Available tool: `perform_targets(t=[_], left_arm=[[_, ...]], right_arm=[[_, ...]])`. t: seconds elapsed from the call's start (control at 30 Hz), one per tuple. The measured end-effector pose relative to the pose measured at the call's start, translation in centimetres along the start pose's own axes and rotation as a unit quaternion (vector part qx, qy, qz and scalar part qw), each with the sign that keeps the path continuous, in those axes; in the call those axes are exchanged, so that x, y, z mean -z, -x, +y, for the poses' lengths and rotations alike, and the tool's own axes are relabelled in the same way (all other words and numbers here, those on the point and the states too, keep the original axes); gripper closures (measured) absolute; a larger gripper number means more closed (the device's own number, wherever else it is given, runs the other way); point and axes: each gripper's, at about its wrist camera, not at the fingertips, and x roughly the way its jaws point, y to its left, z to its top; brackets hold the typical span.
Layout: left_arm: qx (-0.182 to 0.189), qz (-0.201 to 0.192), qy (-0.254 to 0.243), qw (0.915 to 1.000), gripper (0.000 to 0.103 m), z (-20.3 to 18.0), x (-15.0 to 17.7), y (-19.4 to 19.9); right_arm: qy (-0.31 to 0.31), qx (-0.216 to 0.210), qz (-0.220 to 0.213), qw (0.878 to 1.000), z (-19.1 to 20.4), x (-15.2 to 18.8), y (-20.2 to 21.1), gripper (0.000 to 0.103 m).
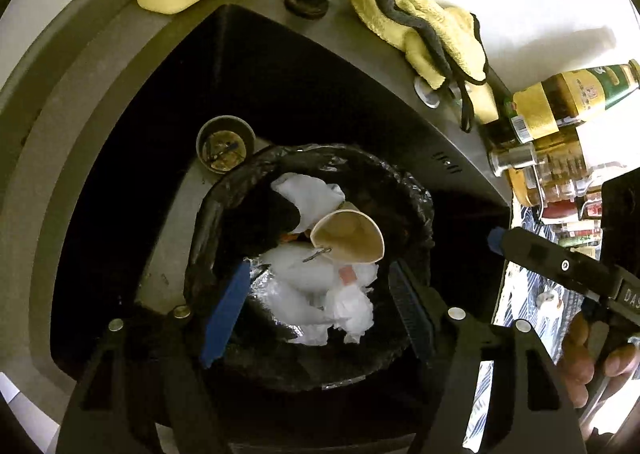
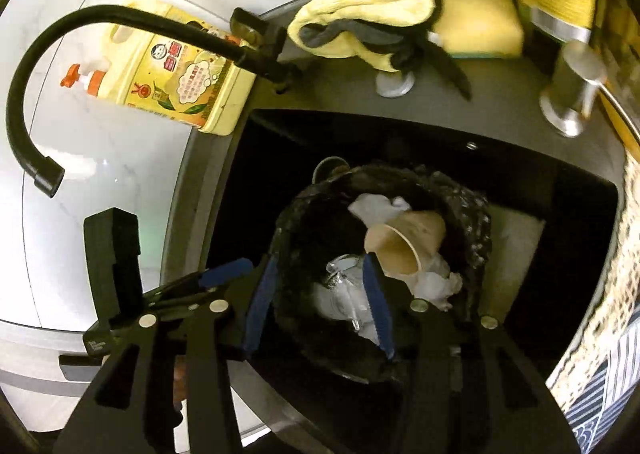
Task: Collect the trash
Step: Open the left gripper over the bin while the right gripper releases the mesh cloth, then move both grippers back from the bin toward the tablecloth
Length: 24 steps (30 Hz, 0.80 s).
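1. A small bin [image 1: 400,182] lined with a black bag sits inside a dark sink [image 1: 120,182], seen from above.
2. Inside the bin lies a paper cup [image 1: 352,240] on its side, mouth facing up and outward, resting on crumpled white tissue [image 1: 348,306] and clear plastic wrap.
3. The left gripper [image 1: 316,304] hovers over the bin, its blue-padded fingers spread wide with nothing between them.
4. The right gripper [image 2: 316,302] also hangs above the bin, fingers parted and empty (one finger sits just beside the cup's rim; contact cannot be judged).
5. Behind the bin, on the sink's rim, stand a black faucet [image 2: 72,34], a yellow soap bottle [image 2: 180,82], and a yellow cloth [image 1: 432,30].
6. Beside the bin in the sink is the round drain [image 1: 225,148].
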Motion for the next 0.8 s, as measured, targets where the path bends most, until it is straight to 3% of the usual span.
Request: perform_targets(t=[0.2, 0.27, 0.6, 0.8], left_arm=[[0.008, -0.019, -0.013, 0.9997, 0.033, -1.1, 1.2, 2.0], [0.009, -0.027, -0.020, 0.9994, 0.033, -1.6, 1.9, 2.9], [0.009, -0.057, -0.042, 0.9975, 0.033, -3.6, 5.5, 6.5], [0.005, -0.067, -0.054, 0.9963, 0.033, -5.1, 7.4, 7.3]], right_arm=[[-0.010, 0.001, -0.027, 1.000, -0.3, 2.2, 2.9, 0.049], [-0.015, -0.004, -0.045, 0.999, -0.5, 3.4, 4.3, 0.039], [-0.045, -0.007, -0.099, 0.994, -2.7, 9.4, 9.8, 0.036], [-0.078, 0.001, -0.107, 0.991, -5.4, 12.6, 11.8, 0.035]])
